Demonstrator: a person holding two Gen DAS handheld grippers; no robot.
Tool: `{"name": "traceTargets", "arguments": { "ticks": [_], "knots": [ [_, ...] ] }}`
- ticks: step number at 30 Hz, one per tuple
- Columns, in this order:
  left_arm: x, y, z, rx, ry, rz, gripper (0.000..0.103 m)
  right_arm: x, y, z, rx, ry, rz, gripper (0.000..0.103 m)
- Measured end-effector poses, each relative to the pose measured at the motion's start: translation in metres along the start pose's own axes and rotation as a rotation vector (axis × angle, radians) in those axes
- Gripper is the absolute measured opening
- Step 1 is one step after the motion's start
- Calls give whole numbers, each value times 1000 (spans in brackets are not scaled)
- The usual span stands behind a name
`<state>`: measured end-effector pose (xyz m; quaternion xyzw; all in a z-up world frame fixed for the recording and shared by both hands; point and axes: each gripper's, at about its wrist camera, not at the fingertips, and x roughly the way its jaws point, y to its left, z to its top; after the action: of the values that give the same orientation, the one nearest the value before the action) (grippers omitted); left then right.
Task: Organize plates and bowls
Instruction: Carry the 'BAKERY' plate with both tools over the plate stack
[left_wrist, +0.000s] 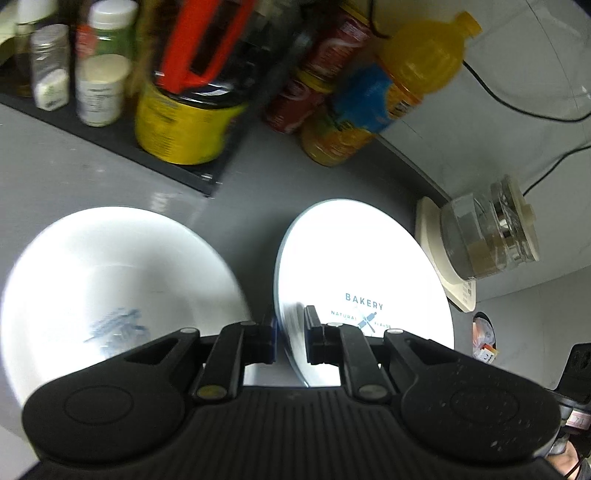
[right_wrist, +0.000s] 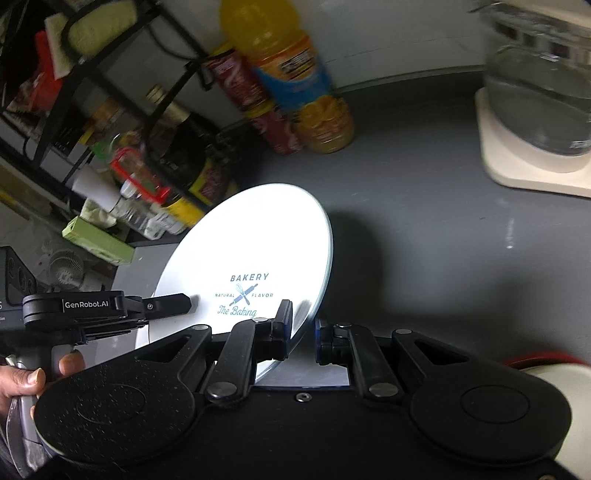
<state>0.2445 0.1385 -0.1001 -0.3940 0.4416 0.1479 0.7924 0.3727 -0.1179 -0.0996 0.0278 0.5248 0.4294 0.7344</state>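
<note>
A white plate printed "BAKERY" (left_wrist: 362, 266) is held tilted above the grey counter (left_wrist: 74, 173). My left gripper (left_wrist: 290, 334) is shut on its left rim. My right gripper (right_wrist: 301, 330) grips the same plate (right_wrist: 251, 251) on its near right rim. The left gripper also shows in the right wrist view (right_wrist: 177, 301), clamped on the plate's left edge. A white bowl with a blue pattern (left_wrist: 110, 280) sits on the counter left of the plate.
A black rack (left_wrist: 122, 144) with spice jars and a yellow tin (left_wrist: 181, 125) stands at the back left. An orange juice bottle (left_wrist: 388, 92) and red cans (left_wrist: 314, 74) stand behind. A glass jar on a cream scale (left_wrist: 487, 236) is at the right.
</note>
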Motion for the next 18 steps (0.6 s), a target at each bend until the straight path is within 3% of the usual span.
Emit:
{"name": "traceTargets", "arguments": {
  "ticks": [18],
  "knots": [
    [-39,84,-10,-67,11,54,12,41,57,-30,-21,63,23,11]
  ]
}}
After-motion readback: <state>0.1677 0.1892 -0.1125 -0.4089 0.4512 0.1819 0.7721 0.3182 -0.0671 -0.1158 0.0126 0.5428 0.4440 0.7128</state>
